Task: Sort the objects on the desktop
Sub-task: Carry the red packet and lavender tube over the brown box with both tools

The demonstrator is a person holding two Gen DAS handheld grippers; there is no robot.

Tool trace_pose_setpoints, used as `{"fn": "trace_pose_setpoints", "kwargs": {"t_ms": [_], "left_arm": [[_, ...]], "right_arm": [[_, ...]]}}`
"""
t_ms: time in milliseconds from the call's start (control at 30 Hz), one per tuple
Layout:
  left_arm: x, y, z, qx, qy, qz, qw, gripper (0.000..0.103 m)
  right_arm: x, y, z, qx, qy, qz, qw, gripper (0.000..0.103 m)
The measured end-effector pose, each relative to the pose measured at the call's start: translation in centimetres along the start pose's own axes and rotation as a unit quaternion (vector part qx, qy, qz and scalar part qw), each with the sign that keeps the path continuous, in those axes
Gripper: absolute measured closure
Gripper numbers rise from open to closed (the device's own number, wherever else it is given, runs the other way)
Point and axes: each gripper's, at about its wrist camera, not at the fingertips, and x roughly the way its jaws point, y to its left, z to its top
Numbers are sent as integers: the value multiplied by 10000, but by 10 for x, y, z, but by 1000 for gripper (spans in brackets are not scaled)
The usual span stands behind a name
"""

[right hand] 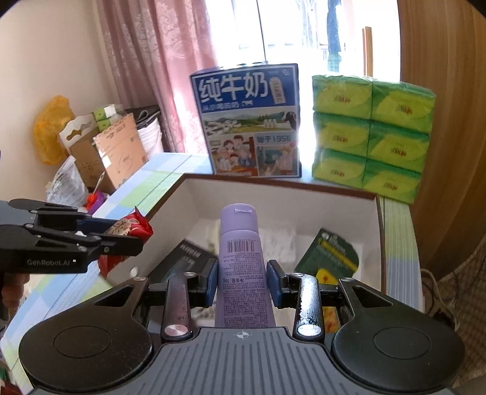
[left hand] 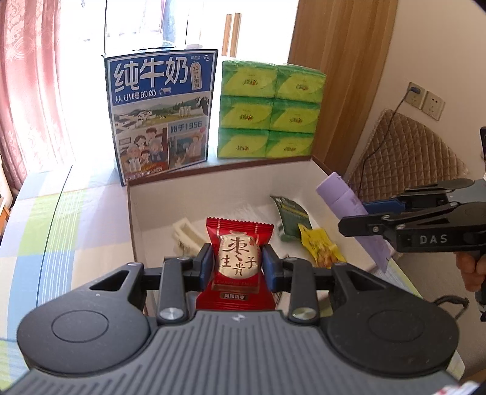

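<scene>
The left tool (left hand: 237,264) grips a red snack packet (left hand: 237,258); the right tool (right hand: 243,282) grips a purple tube (right hand: 243,264). Both hang above the open box (right hand: 376,243); each should lower before letting go, clear of the rim.

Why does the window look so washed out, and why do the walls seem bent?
Left wrist view: window behind the milk carton is blown out by daylight; wooden panel bows from fisheye distortion. Right wrist view: same glare above the tissue packs; items in the box beneath the purple tube look blurred.
</scene>
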Motion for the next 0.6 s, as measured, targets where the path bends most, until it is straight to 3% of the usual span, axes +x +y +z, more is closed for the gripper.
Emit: {"fn": "trace_pose_setpoints", "kwargs": {"t_ms": [600], "left_arm": [[110, 5, 48, -220, 439, 56, 9988, 74]], "right_arm": [[96, -51, 31, 716, 484, -477, 9951, 71]]}}
